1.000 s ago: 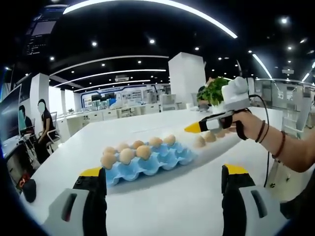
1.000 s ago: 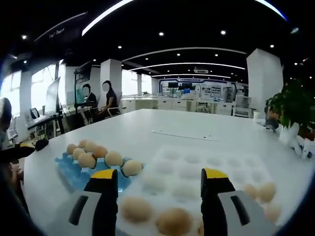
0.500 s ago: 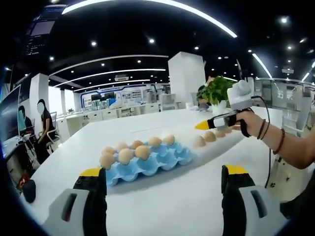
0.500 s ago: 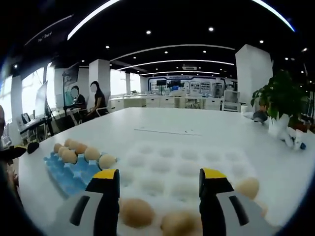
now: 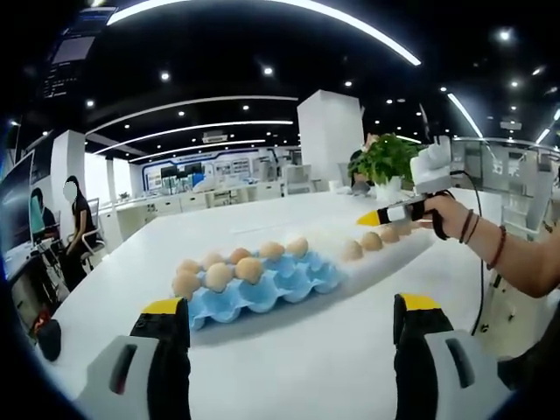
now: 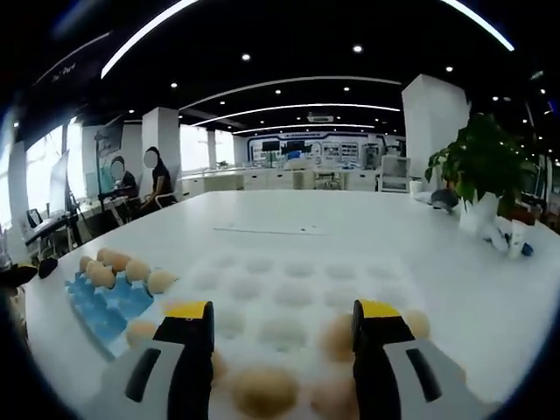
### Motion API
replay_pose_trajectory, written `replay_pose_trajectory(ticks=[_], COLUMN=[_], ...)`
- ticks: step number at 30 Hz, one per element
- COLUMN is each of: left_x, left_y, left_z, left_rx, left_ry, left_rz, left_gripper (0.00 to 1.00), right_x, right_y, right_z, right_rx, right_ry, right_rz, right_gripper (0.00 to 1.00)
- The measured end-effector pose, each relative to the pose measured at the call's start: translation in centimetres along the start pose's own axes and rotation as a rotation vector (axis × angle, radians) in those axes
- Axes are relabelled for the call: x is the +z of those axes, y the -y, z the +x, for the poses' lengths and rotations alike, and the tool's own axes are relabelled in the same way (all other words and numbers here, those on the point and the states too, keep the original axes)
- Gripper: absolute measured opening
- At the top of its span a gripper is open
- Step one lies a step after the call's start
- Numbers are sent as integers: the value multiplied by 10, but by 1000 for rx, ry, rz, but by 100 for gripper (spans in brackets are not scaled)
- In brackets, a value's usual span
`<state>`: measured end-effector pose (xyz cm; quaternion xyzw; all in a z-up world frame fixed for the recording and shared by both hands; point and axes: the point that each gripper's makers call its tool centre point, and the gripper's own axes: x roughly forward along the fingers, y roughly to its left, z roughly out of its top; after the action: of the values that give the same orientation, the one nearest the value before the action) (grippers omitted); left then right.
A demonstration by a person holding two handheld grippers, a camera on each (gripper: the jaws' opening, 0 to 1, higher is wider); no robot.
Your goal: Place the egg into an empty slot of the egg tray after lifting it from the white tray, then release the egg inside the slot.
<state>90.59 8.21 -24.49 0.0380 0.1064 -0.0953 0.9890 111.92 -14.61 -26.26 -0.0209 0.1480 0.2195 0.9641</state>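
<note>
The blue egg tray (image 5: 262,296) lies on the white table, its far row holding several brown eggs (image 5: 218,276) and its near slots bare. Right of it the white tray (image 5: 398,255) carries a few eggs (image 5: 353,250). A hand holds my right gripper (image 5: 373,217) low over those eggs. My left gripper (image 5: 293,325) hangs open over the table in front of the blue tray, holding nothing. In the right gripper view, my right gripper (image 6: 280,322) is open above the white tray (image 6: 289,271). An egg (image 6: 262,390) lies low between its jaws, another (image 6: 336,336) by the right jaw. The blue tray (image 6: 98,303) is at left.
A potted plant (image 6: 484,171) stands at the table's far right, also seen as the plant (image 5: 385,161) behind the hand. Seated people (image 5: 77,215) are beyond the table's left edge. A small black object (image 5: 49,338) rests near that edge. A flat sheet (image 6: 258,230) lies mid-table.
The right gripper has moved right, away from the blue egg tray and farther over the white tray, still open. The left gripper has stayed in place.
</note>
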Motion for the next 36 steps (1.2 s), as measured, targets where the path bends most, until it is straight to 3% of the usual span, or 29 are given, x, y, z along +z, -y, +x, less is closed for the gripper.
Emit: replay_pose_trajectory(ticks=[7,20,28,36], left_x=[0,1,2,-2], left_y=[4,8,8,7], left_z=[3,6,5,4], left_rx=[-7,-13,-7,-10], left_ry=[-6,-15,-10,-14], left_rz=[4,10,9,6], left_gripper=[99,98,98,98], right_x=[-6,-17,-22,-23], right_y=[16,41,51,50], right_z=[-1,4,5,6], right_rx=[-20,-96,-178,-192], right_ry=[-11,-51,-79,-80], right_rz=[31,100,41,43], right_gripper=[64,47,30,29])
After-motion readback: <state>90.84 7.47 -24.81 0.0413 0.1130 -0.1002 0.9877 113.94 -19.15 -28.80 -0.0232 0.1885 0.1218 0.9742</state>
